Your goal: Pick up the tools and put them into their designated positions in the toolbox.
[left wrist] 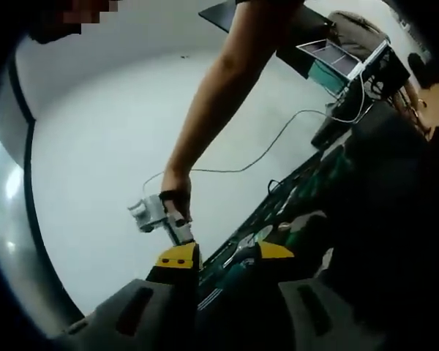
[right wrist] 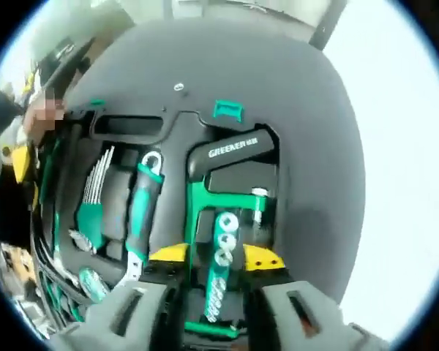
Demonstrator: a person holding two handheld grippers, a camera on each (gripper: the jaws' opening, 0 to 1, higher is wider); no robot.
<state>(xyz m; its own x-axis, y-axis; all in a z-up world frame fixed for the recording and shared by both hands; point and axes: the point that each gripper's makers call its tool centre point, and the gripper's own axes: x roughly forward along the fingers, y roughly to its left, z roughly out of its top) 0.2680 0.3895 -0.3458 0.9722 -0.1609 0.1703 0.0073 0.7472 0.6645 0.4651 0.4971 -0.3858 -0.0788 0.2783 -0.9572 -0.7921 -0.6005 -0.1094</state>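
Note:
The open black toolbox [right wrist: 314, 146] lies below my right gripper [right wrist: 216, 256]. Its moulded tray holds a hacksaw [right wrist: 234, 150] with a black handle and green frame, a green-handled wrench [right wrist: 143, 205] and a set of hex keys [right wrist: 95, 183]. A green socket strip [right wrist: 221, 241] lies between my right gripper's yellow-tipped fingers, which stand apart from its sides. In the left gripper view the toolbox [left wrist: 307, 183] shows edge-on, with my left gripper [left wrist: 227, 254] open in front of it. A person's arm [left wrist: 219, 88] holds the right gripper [left wrist: 177, 228] just beyond my left finger.
The toolbox rests on a white table [left wrist: 110, 131], and a thin cable [left wrist: 278, 139] runs across it. Boxes and equipment [left wrist: 344, 58] crowd the table's far end. White tabletop [right wrist: 410, 146] also shows beside the toolbox in the right gripper view.

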